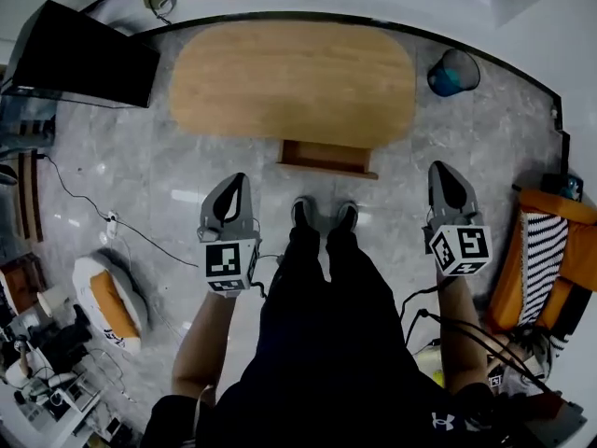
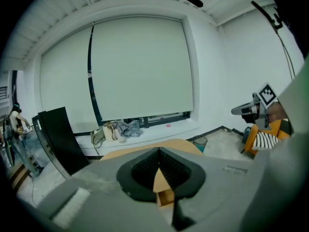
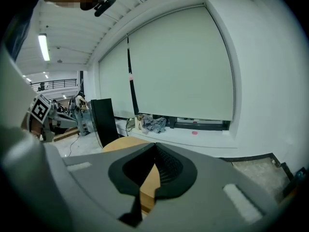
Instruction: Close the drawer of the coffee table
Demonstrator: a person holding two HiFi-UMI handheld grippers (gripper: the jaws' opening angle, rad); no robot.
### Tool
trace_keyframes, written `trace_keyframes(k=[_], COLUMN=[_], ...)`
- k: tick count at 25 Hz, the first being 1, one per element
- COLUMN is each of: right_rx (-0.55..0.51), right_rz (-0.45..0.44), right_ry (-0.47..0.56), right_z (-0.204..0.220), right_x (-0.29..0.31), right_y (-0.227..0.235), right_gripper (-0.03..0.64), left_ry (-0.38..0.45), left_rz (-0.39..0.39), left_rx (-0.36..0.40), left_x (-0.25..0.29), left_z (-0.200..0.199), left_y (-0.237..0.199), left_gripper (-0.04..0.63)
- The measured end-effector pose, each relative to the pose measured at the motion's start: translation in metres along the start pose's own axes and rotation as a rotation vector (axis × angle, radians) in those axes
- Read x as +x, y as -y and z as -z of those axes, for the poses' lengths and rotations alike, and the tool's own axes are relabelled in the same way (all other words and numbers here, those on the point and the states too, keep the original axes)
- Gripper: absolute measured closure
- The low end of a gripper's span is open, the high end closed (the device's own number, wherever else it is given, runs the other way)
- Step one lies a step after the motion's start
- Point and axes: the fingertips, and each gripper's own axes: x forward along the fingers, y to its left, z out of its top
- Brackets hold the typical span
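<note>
A person is standing on the grey stone floor (image 1: 168,194) in front of an oval wooden table (image 1: 292,82), with both shoes (image 1: 323,215) pointing at it. The drawer (image 1: 326,157) is sticking out of the table's near long edge, a little right of its middle, just ahead of the shoes. The left claw (image 1: 238,187) is hanging over the floor to the left of the drawer, its jaws pressing together with nothing between them. The right claw (image 1: 442,174) is hanging to the right of the drawer, also closed and gripping nothing. Neither claw is touching the drawer. A blue bin (image 1: 453,72) is sitting on the floor by the table's right end, and an orange chair (image 1: 546,250) is standing further right.
</note>
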Motion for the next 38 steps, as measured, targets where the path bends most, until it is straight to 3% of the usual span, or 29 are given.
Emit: trace_keyframes(k=[5, 7, 8, 9, 11, 18, 21, 24, 27, 31, 38], right_rx=[-0.048, -0.057, -0.056, -0.052, -0.042, -0.006, 0.013, 0.031, 0.029, 0.046, 0.000], right_rz=[0.009, 0.031, 0.037, 0.038, 0.031, 0.022, 0.009, -0.008, -0.006, 0.001, -0.064], right_ry=[-0.019, -0.035, -0.043, -0.054, -0.076, -0.164, -0.204, -0.270, -0.339, -0.402, -0.471], right_z=[0.031, 0.048, 0.057, 0.065, 0.084, 0.154, 0.190, 0.232, 0.275, 0.330, 0.404], right_x=[0.031, 0.039, 0.043, 0.047, 0.053, 0.074, 0.082, 0.087, 0.089, 0.099, 0.118], right_y=[0.003, 0.004, 0.004, 0.003, 0.002, 0.003, 0.003, 0.006, 0.014, 0.021, 0.013], right_gripper=[0.615, 0.614, 0.583, 0.502, 0.488, 0.436, 0.418, 0.362, 0.362, 0.394, 0.394], left_ry=[-0.008, -0.011, -0.014, -0.016, -0.026, -0.141, -0.218, -0.271, -0.346, -0.478, -0.530], left_rz=[0.089, 0.109, 0.118, 0.130, 0.150, 0.229, 0.224, 0.206, 0.216, 0.208, 0.268], left_rx=[0.105, 0.093, 0.080, 0.074, 0.072, 0.109, 0.108, 0.172, 0.181, 0.113, 0.172], left_x=[0.053, 0.067, 0.074, 0.080, 0.091, 0.123, 0.138, 0.151, 0.162, 0.180, 0.200], left_z=[0.029, 0.041, 0.048, 0.055, 0.070, 0.147, 0.191, 0.232, 0.278, 0.344, 0.415], left_y=[-0.004, -0.004, -0.004, -0.003, -0.001, 0.005, 0.002, -0.003, -0.005, -0.010, 0.019], left_gripper=[0.594, 0.594, 0.586, 0.532, 0.479, 0.402, 0.376, 0.313, 0.308, 0.316, 0.316])
